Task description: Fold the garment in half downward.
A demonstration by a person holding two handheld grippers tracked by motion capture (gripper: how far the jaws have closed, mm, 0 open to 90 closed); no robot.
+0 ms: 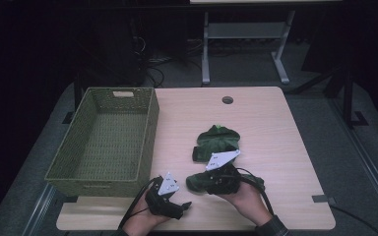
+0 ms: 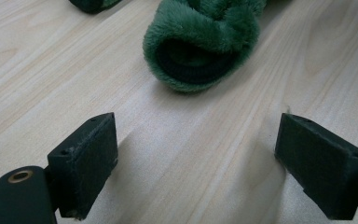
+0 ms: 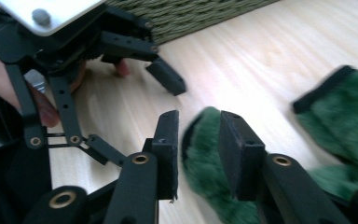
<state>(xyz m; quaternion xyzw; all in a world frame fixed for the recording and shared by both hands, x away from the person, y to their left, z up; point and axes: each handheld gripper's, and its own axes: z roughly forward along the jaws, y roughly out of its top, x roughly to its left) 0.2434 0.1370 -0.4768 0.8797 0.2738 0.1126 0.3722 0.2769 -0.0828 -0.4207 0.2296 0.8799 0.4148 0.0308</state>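
Observation:
A green fluffy slipper (image 1: 193, 183) lies on the wooden table near its front edge. My right gripper (image 1: 200, 181) is shut on its rim; in the right gripper view the fuzzy edge (image 3: 200, 168) fills the gap between the two black jaws (image 3: 198, 119). The slipper's dark opening (image 2: 196, 56) faces my left gripper (image 2: 198, 140), which stands open and holds nothing just above the table. That left gripper (image 1: 183, 205) is a short way left of the slipper. A second green slipper (image 1: 216, 140) lies farther back at the table's middle.
A woven green basket (image 1: 150, 132) stands along the table's left side, close behind the left gripper's fingers (image 3: 168, 81). A round cable hole (image 1: 227, 100) sits near the far edge. Bare wood stretches to the right of the slippers.

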